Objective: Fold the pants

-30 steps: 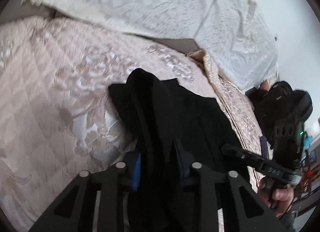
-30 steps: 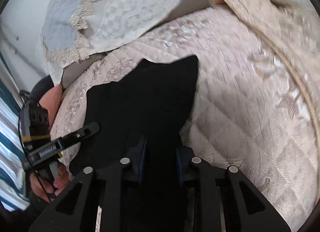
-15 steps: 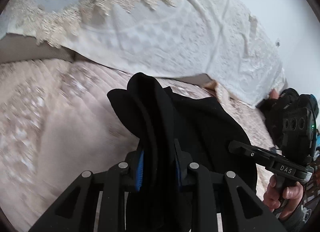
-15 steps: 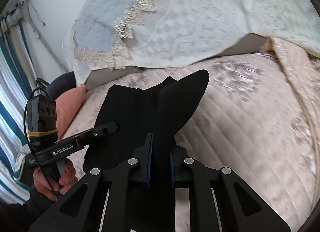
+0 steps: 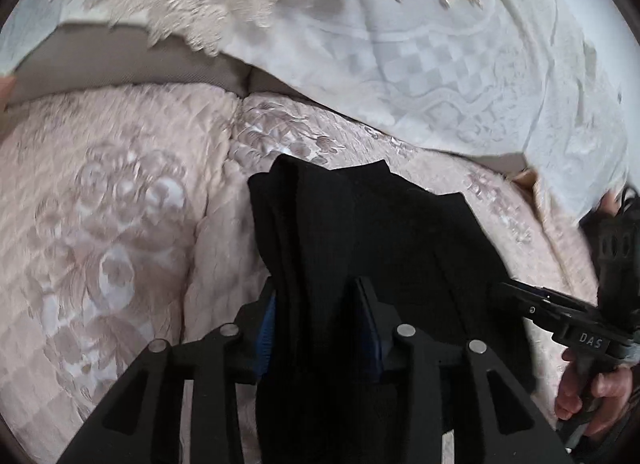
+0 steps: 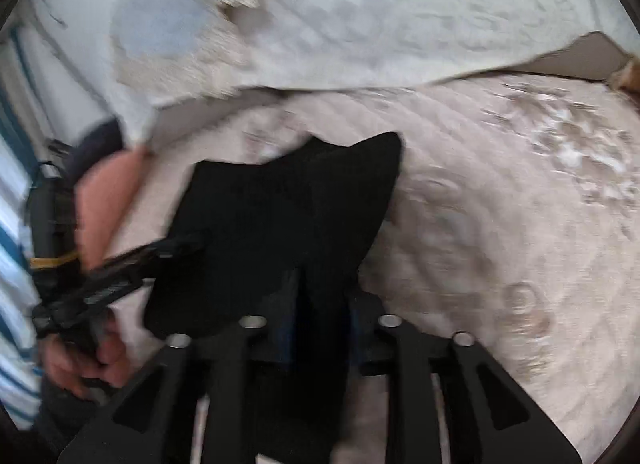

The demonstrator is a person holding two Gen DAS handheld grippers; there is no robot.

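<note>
Folded black pants (image 5: 380, 232) lie on the pink quilted bedspread (image 5: 120, 224). My left gripper (image 5: 316, 288) straddles their near left edge; its jaws are opening, and thick black cloth still fills the gap between the blue pads. In the blurred right wrist view the pants (image 6: 280, 204) spread to the left, and my right gripper (image 6: 320, 284) straddles their near right edge. Its jaws are opening too, with a strip of cloth standing loose between them. Each gripper shows in the other's view: the right gripper (image 5: 496, 288) and the left gripper (image 6: 180, 244).
A white lace-edged cover (image 5: 400, 64) is draped over the headboard end behind the pants. The person's hands (image 5: 588, 388) (image 6: 80, 364) hold the gripper handles. A pink pillow (image 6: 104, 192) and a striped curtain (image 6: 12, 264) are at the left. Bare bedspread (image 6: 500, 224) stretches to the right.
Both grippers carried the pants' edge forward towards the white cover. Their jaws, pinched on the cloth half a second ago, now stand wider apart.
</note>
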